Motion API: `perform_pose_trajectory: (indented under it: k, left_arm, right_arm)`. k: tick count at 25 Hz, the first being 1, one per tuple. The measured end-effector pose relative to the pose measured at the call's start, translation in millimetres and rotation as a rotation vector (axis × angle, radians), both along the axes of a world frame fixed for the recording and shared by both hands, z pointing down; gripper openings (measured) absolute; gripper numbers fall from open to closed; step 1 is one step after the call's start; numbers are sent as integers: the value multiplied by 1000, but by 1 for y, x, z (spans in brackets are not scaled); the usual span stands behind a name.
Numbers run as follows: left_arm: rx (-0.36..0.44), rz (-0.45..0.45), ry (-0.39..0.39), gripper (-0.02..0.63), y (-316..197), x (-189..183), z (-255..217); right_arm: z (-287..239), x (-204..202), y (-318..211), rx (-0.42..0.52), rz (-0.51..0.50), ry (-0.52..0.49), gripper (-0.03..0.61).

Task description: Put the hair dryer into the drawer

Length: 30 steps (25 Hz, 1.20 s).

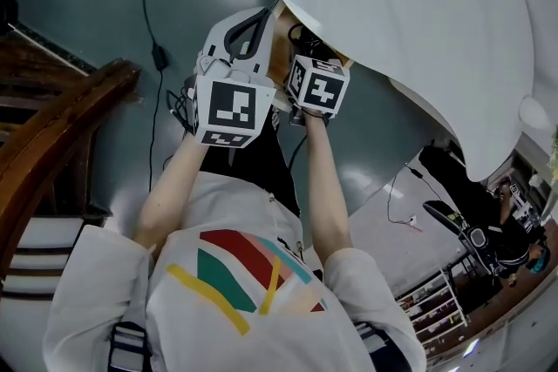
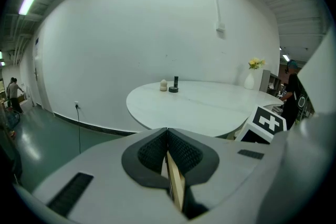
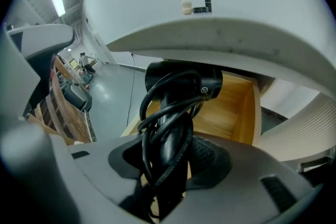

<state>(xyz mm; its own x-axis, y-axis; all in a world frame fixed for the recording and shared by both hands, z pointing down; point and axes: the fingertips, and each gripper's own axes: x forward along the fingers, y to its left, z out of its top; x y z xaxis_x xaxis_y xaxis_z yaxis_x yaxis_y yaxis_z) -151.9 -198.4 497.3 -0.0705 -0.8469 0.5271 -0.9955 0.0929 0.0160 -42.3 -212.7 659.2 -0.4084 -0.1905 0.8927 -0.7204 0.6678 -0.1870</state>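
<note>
Lowering the hair dryer (image 3: pixel 184 78) into the open drawer (image 3: pixel 233 107) looks like the step in hand. The right gripper (image 3: pixel 168 162) has its fingers (image 3: pixel 210 157) clamped on the dryer's handle, with the cord (image 3: pixel 152 128) looped round it. The black barrel hangs above the drawer's wooden bottom, just under the edge of the white surface (image 3: pixel 210 34). The left gripper (image 2: pixel 169 157) has its fingers (image 2: pixel 186 152) pressed together on a thin wooden panel (image 2: pixel 177 189), probably the drawer's wall, which would steady it. Done well, the barrel goes down clear of that edge and the drawer's walls, the cord tucked inside, and is released only once the dryer rests on the bottom.
</note>
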Motion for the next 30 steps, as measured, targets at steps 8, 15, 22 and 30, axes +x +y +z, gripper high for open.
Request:
perform_pose_trajectory:
  k: [8,15,22,30]
  left_arm:
    - [-19,-26,5,17,3,-9,15]
    - [-33,-24,5,17,8,-8,26]
    - [-42,-36,6,17,14,-7,35]
    - [-43,-60,7,17,25,-14,48]
  right_arm:
    - [11,-1,-20,38,90,-1,187]
    - [35,7,-11,5,85,51,187]
    - [46,4,-20,31,47,69,187]
    - [77,7,-26,46,20,139,187]
